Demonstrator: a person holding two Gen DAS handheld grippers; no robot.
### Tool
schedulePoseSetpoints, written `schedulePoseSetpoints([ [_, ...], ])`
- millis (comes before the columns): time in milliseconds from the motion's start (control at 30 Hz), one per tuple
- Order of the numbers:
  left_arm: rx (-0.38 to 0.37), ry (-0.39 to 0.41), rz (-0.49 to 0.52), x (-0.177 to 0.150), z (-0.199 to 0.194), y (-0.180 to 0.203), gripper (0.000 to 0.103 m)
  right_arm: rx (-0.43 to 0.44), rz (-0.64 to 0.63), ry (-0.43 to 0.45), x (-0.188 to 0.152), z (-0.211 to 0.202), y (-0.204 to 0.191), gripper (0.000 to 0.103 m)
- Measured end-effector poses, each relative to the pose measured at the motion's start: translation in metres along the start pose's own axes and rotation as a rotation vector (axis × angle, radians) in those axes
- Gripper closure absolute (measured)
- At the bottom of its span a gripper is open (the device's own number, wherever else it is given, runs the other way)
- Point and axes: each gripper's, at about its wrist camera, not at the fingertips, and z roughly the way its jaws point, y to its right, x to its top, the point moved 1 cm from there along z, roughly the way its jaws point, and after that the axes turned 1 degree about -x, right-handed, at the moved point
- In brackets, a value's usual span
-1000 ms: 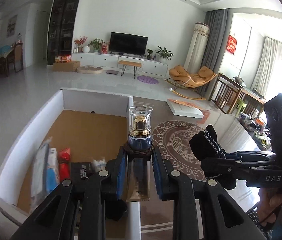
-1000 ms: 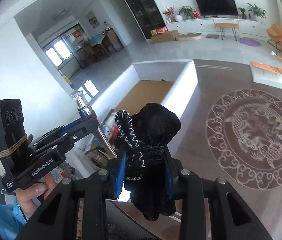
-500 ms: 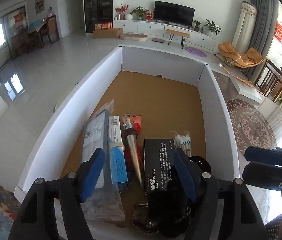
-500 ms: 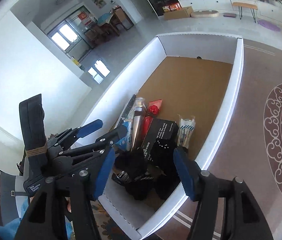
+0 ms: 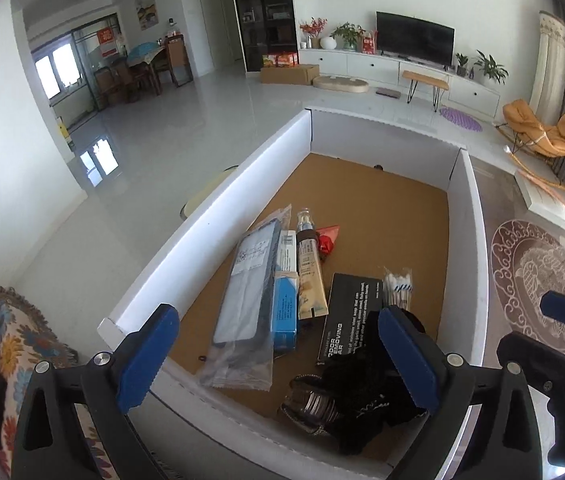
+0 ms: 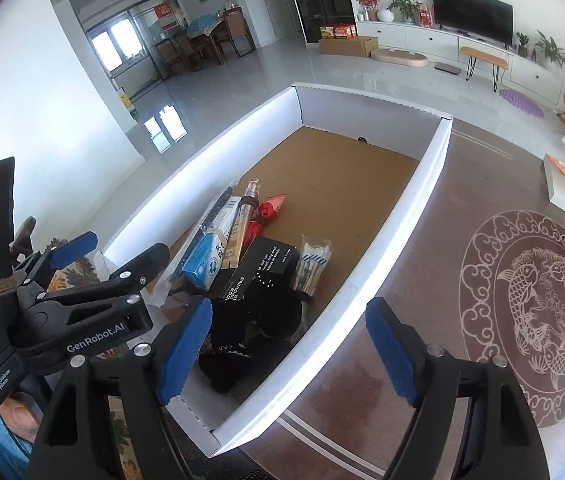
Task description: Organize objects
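Note:
A white-walled box [image 5: 206,236] with a brown cardboard floor holds several items. A gold tube with a clear cap [image 5: 309,276] lies in it beside a blue carton [image 5: 285,300] and a bagged dark case [image 5: 246,304]. A black box [image 5: 352,312], cotton swabs [image 5: 397,285] and a red item [image 5: 327,240] lie alongside. A black knitted piece [image 5: 366,392] lies at the near end; it also shows in the right wrist view [image 6: 258,320]. My left gripper [image 5: 278,356] is open and empty above the near wall. My right gripper [image 6: 286,352] is open and empty over the box's right wall [image 6: 398,232].
The box stands on a brown surface with a round fish-pattern mat [image 6: 534,312] to its right. A flowered cloth [image 5: 18,344] lies at the near left. The far half of the box floor [image 5: 370,200] is bare. A white box [image 5: 546,200] lies beyond the mat.
One second ago my left gripper held the gold tube and my right held the black knitted piece. Both now lie in the box. Both grippers have opened and drawn back slightly.

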Motion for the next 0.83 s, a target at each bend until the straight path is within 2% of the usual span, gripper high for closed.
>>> schedulePoseSetpoints([
  [67,-0.024,-0.012,0.013,-0.005,-0.002,0.002,0.002,-0.007,-0.030,-0.004,0.001,0.001,-0.006,0.023],
  [633,0.036,0.005,-0.017,-0.007,-0.005,-0.010,0.002,-0.037,-0.077,-0.027,0.001,0.014,-0.016,0.021],
  [733,0.024,0.019,-0.019,-0.006,-0.008,-0.011,0.002,-0.036,-0.076,-0.026,0.002,0.014,-0.017,0.021],
  [833,0.043,0.047,-0.012,-0.005,-0.013,-0.010,0.002,-0.035,-0.078,-0.026,0.003,0.014,-0.019,0.021],
])
